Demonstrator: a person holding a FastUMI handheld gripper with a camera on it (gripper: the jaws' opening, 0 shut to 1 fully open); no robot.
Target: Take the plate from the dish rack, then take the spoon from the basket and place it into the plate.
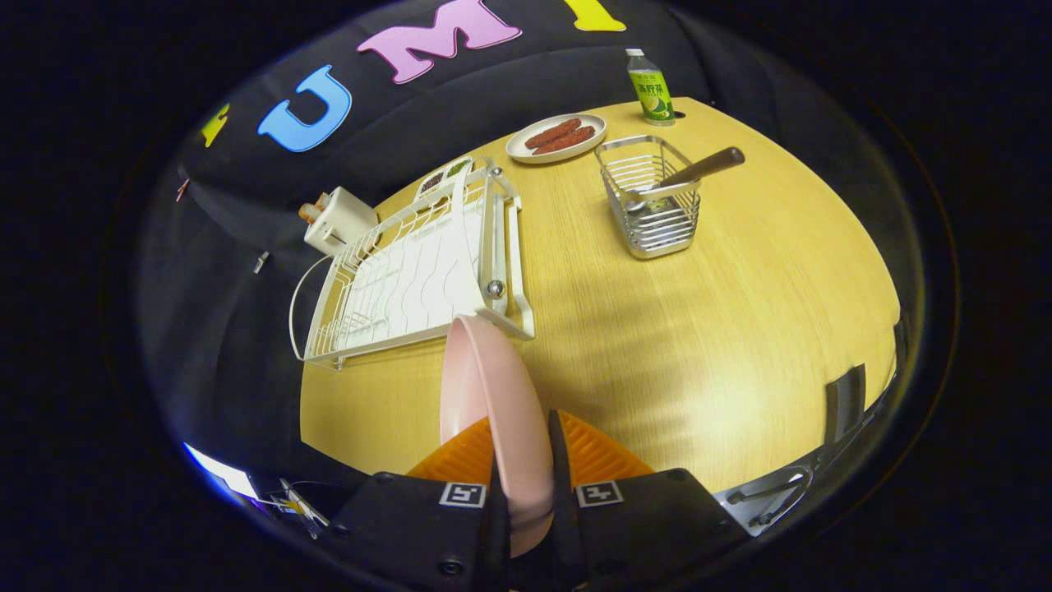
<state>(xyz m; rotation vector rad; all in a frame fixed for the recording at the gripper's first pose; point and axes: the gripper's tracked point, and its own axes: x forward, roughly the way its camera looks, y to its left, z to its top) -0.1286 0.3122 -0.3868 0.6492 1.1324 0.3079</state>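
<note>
A pink plate (493,403) stands on edge between my fingers, above the wooden table. My gripper (522,448) is shut on the plate, one finger on each face. Just beyond the plate lies the white dish rack (411,271), with nothing in it that I can see. Farther off and to the right stands a wire basket (653,201). A spoon with a brown handle (699,170) leans in it, its handle sticking out over the basket's right rim.
A white plate of sausages (557,137) and a green-labelled bottle (651,88) stand at the table's far edge. A white box (337,220) and a small tray (444,174) sit behind the rack. Bare tabletop (699,345) lies between me and the basket.
</note>
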